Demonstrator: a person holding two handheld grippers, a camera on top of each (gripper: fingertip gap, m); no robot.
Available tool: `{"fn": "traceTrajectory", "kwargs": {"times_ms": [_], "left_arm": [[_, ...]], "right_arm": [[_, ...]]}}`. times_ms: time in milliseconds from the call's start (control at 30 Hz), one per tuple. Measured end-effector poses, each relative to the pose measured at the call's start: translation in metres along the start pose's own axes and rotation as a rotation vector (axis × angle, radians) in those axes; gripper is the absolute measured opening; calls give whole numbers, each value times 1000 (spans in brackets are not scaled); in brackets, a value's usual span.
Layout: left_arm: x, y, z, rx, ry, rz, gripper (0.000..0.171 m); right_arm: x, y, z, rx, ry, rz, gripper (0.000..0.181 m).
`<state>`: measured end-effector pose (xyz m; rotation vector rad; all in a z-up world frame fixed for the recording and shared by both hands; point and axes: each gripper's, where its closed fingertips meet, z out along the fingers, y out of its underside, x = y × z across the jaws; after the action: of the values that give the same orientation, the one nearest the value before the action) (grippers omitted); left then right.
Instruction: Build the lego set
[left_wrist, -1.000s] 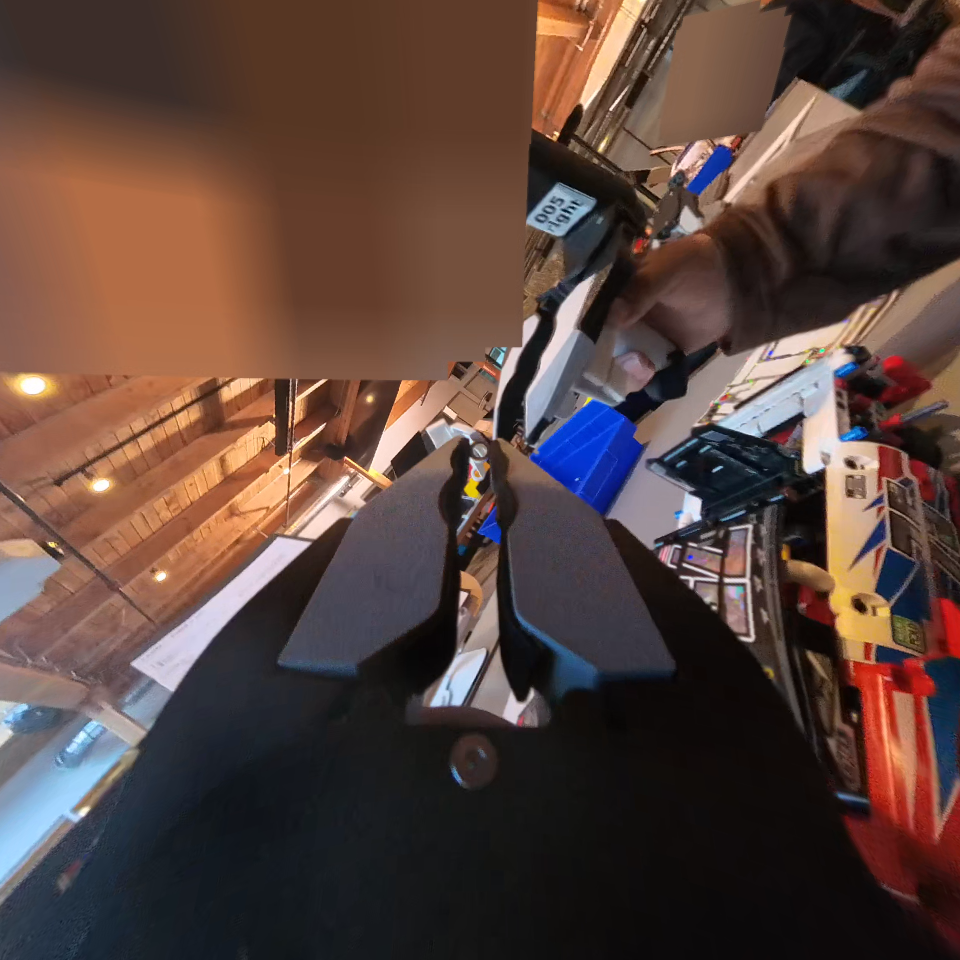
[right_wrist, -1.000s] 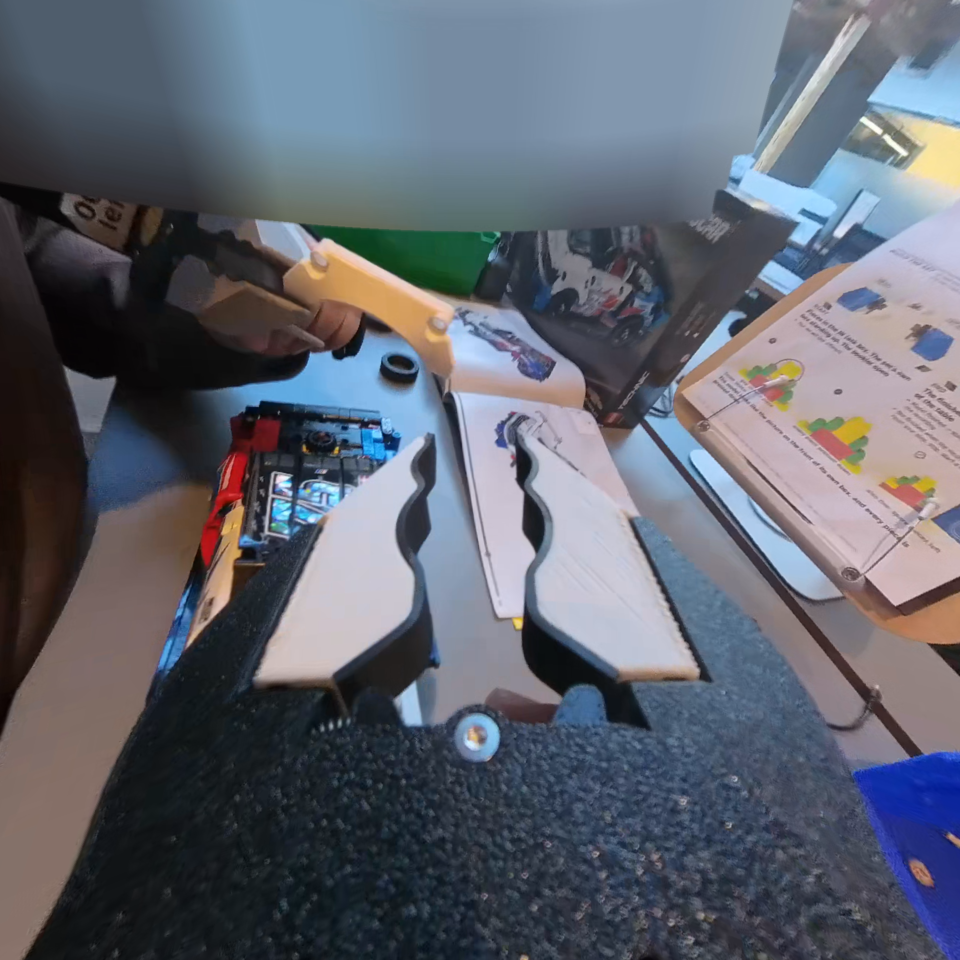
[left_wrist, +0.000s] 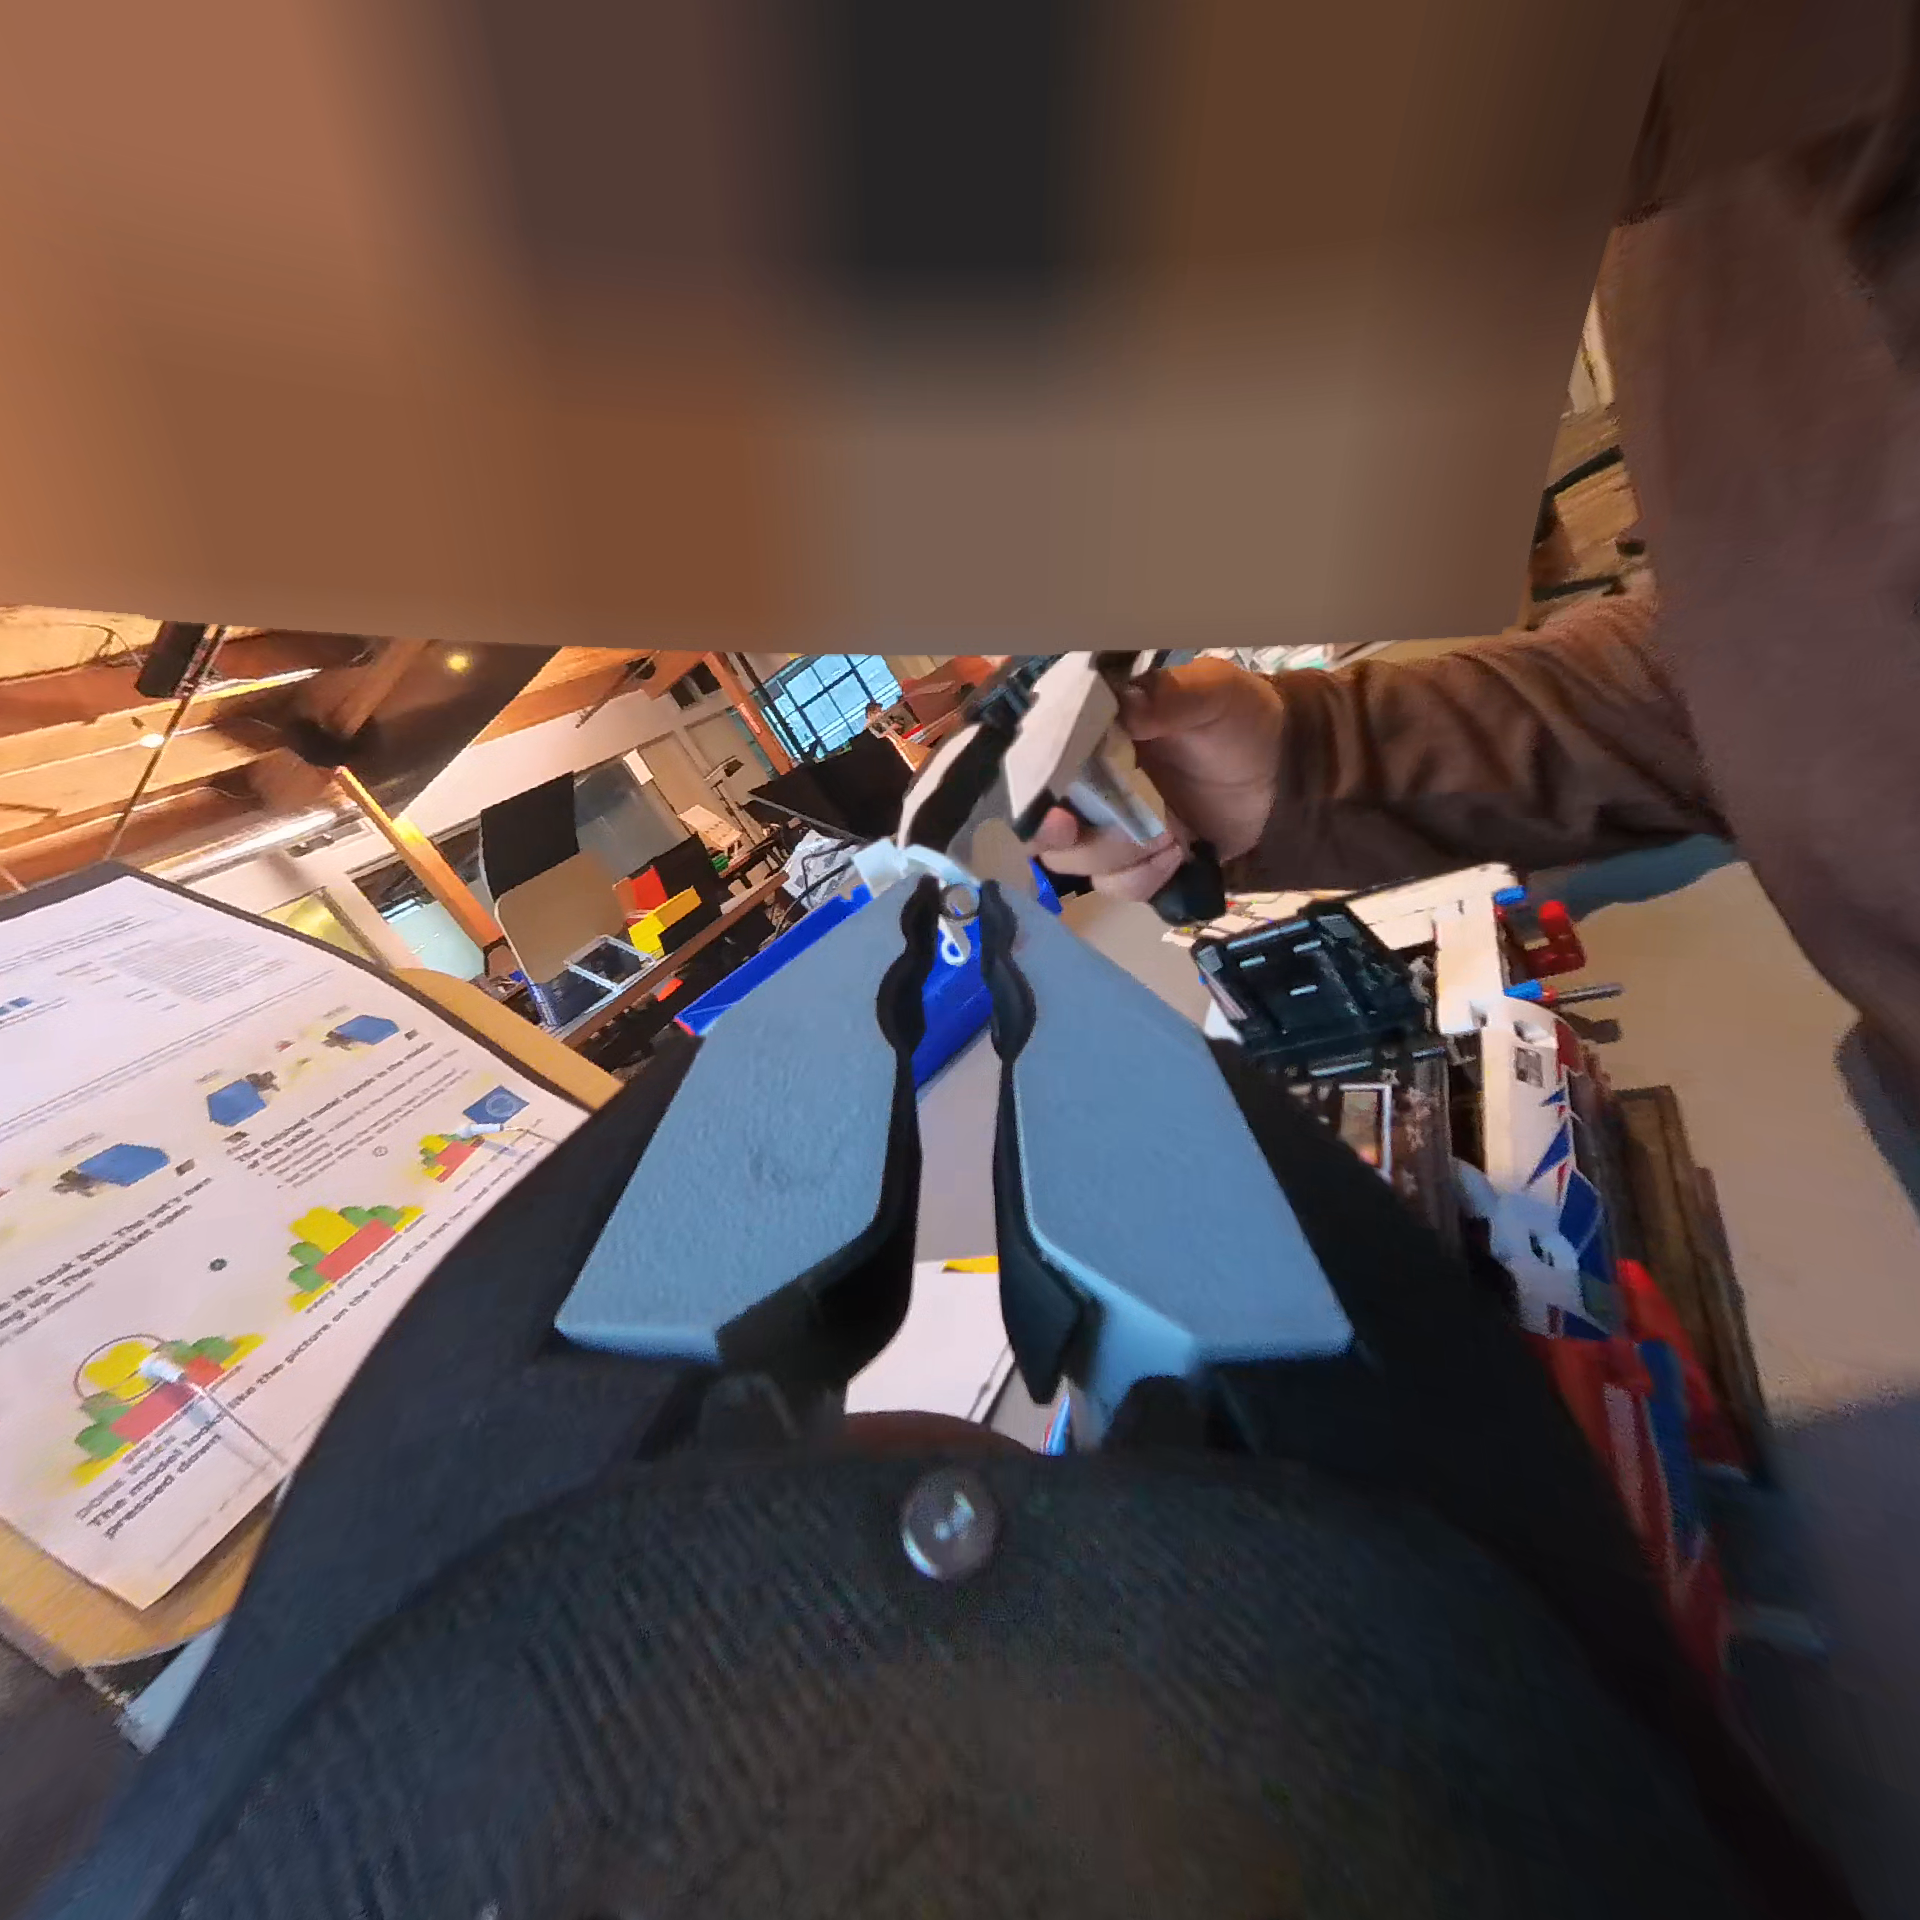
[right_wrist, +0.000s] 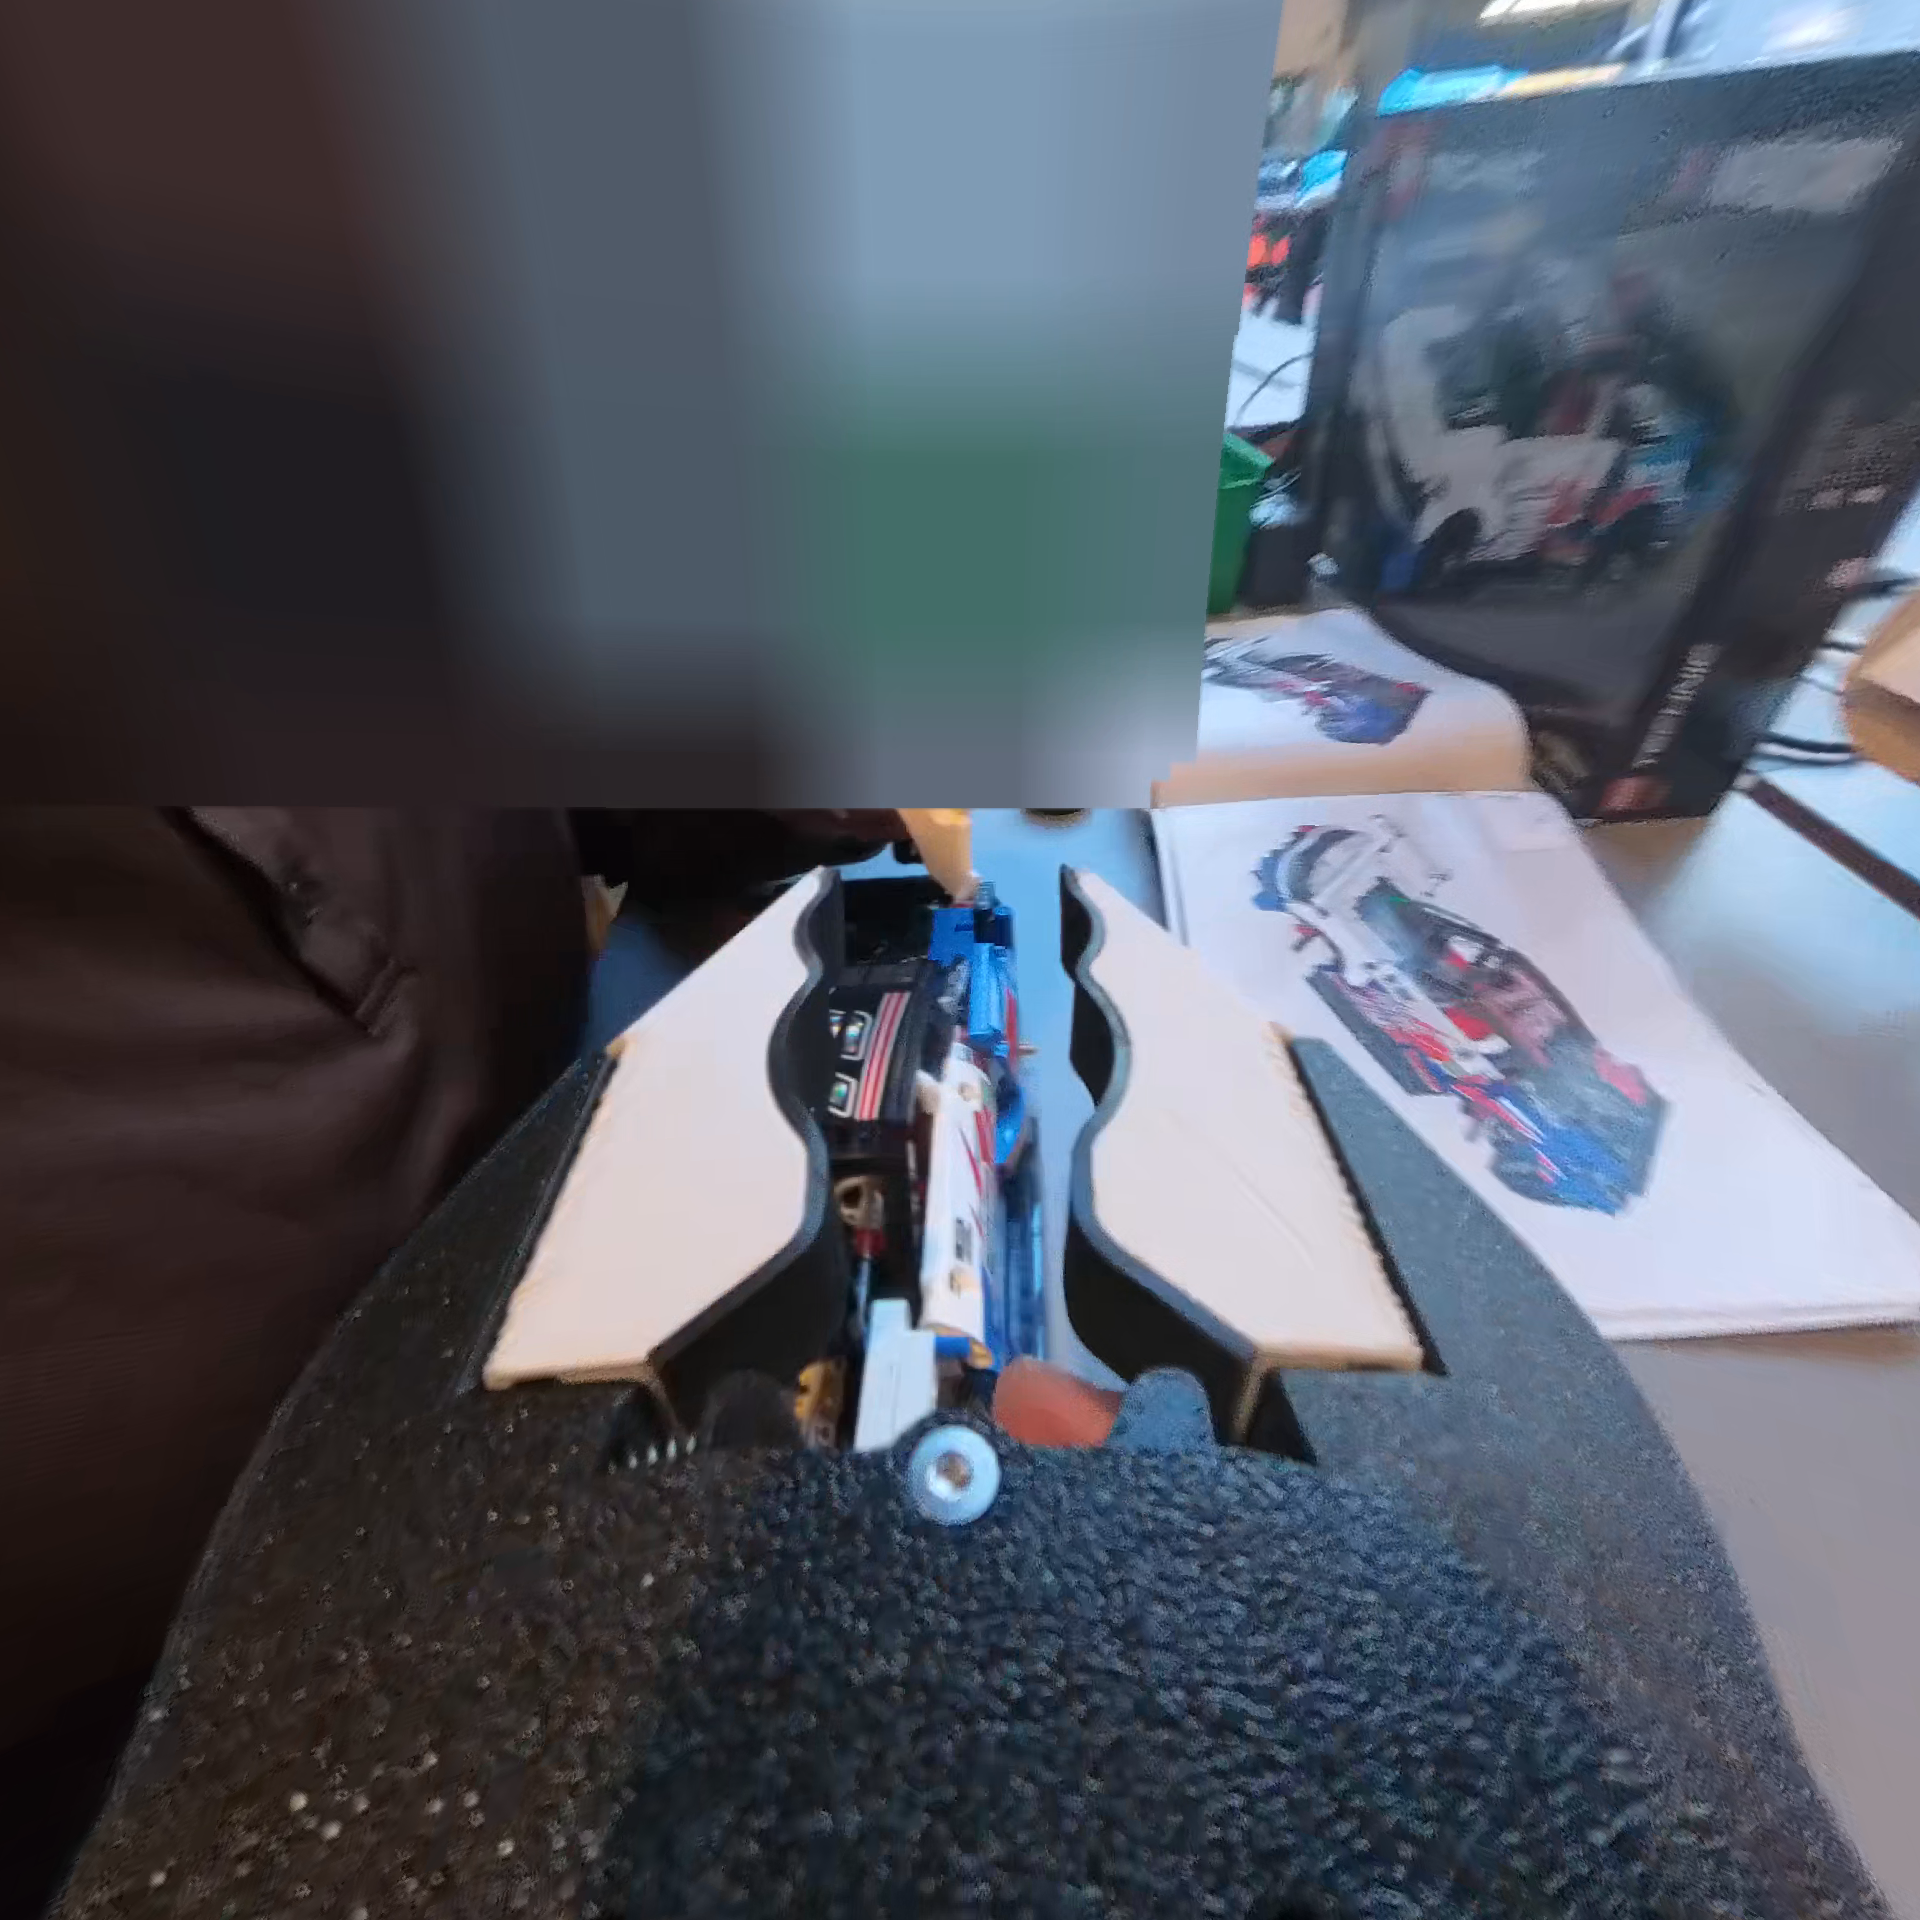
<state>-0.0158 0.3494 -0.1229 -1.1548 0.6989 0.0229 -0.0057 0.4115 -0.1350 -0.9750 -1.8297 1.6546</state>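
Note:
The partly built lego car (right_wrist: 940, 1101), white, blue, red and black, lies on the grey table. My right gripper (right_wrist: 948, 888) is open, its beige fingers on either side of the car from above, not touching it. My left gripper (left_wrist: 953, 899) has grey fingers shut on a small white lego piece (left_wrist: 902, 864) at their tips. In the left wrist view the car (left_wrist: 1507, 1081) is to the right, and the right gripper (left_wrist: 987, 790), held by a hand, hangs just beyond my left fingertips. A left fingertip (right_wrist: 940, 852) shows at the car's far end.
An open instruction booklet (right_wrist: 1455, 1039) lies right of the car, with the dark set box (right_wrist: 1610, 416) standing behind it. A sheet on a wooden board (left_wrist: 208, 1195) stands to the left of the left gripper. A blue bin (left_wrist: 810, 966) sits beyond it. One gripper's finger ends stand about 7 cm off the other's.
The left view has swung down from the ceiling toward the table, still holding the small piece. The right gripper has moved left over the car, which now lies between its fingers.

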Motion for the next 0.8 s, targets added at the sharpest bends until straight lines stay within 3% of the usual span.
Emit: {"fn": "traceTrajectory", "kwargs": {"times_ms": [67,167,333,533,667,800], "left_arm": [[1,-3,0,16,6,-12,5],[5,-9,0,40,23,-32,5],[7,-15,-2,57,34,-18,4],[-11,9,-1,-59,-32,-66,5],[-24,37,2,-195,-94,-131,6],[-25,47,3,-239,-105,-143,7]], "right_arm": [[-10,1,16,-53,-35,-36,40],[-14,-2,33,-97,-21,-111,25],[-24,-7,43,-96,-69,-152,26],[-2,-6,44,-77,45,-264,25],[22,9,44,-156,184,-282,24],[32,17,43,-184,238,-306,24]]}}
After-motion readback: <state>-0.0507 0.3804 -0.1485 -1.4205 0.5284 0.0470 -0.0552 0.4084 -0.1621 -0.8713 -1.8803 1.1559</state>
